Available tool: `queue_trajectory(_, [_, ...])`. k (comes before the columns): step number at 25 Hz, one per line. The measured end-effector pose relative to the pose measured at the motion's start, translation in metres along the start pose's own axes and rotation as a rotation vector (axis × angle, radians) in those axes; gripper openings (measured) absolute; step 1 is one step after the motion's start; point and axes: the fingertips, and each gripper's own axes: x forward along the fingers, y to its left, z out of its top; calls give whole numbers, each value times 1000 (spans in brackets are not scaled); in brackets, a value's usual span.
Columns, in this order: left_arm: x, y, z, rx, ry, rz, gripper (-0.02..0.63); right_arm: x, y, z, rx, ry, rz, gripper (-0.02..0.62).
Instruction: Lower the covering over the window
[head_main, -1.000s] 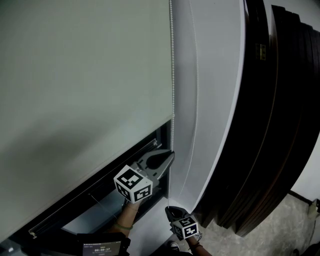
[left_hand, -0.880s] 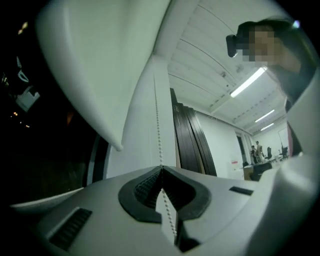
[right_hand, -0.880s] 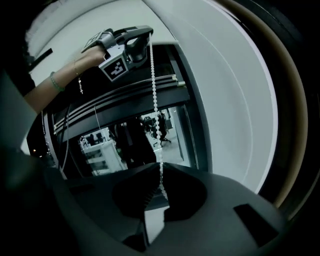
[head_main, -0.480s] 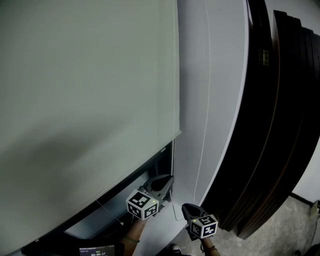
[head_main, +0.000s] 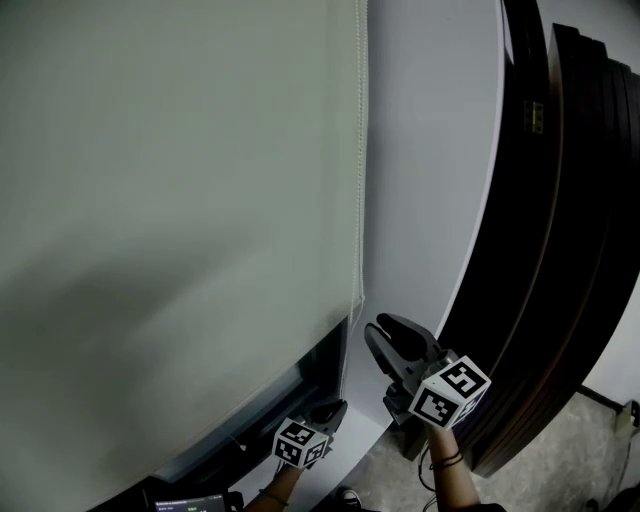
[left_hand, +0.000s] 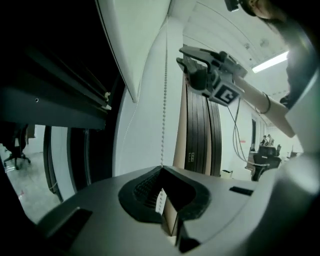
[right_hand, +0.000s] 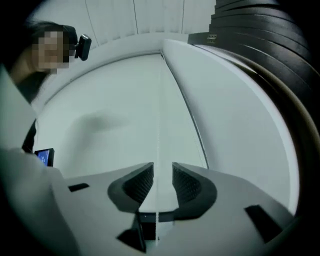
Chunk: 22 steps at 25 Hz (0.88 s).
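Observation:
A pale roller blind (head_main: 180, 200) hangs over most of the window, with only a dark strip of window (head_main: 300, 385) showing below its bottom edge. A white bead chain (head_main: 359, 200) runs down the blind's right edge. Low down, my left gripper (head_main: 333, 407) is shut on the bead chain (left_hand: 163, 100), which rises from its closed tips (left_hand: 161, 169). Higher and to the right, my right gripper (head_main: 383, 330) is open. In the right gripper view the chain (right_hand: 158, 125) runs through the gap of that gripper (right_hand: 162, 175), touching neither pad.
A white wall strip (head_main: 430, 150) lies right of the blind. Dark curved wooden panels (head_main: 570, 250) stand further right, above grey floor (head_main: 590, 450). A small lit screen (head_main: 190, 500) sits at the bottom edge. The right gripper (left_hand: 200, 65) shows above in the left gripper view.
The blind's bottom edge has come down, covering more window. My left gripper has moved down with the chain. My right gripper has risen up beside the chain.

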Motion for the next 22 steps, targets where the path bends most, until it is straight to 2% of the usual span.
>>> queue_trajectory(5, [7, 3, -1, 14, 0, -6, 3, 38, 13, 36, -59, -30, 78, 103])
queue_trajectory(9, [5, 9, -1, 3, -1, 4, 3, 60, 7, 55, -114, -37, 57, 103])
queue_trajectory(14, [1, 9, -1, -13, -6, 0, 3, 72, 12, 73, -131, -70, 94, 103])
queue_trajectory(16, [3, 9, -1, -13, -6, -5, 3, 73, 11, 72, -158, -72, 82, 85])
queue_trajectory(17, [4, 9, -1, -14, -5, -9, 3, 72, 10, 70, -167, -71, 72, 31])
queue_trajectory(20, [1, 4, -1, -9, -1, -25, 3, 68, 9, 69, -154, -104, 43, 16])
queue_trajectory(22, [-3, -1, -1, 36, 6, -39, 3, 62, 6, 71, -170, -140, 0, 15])
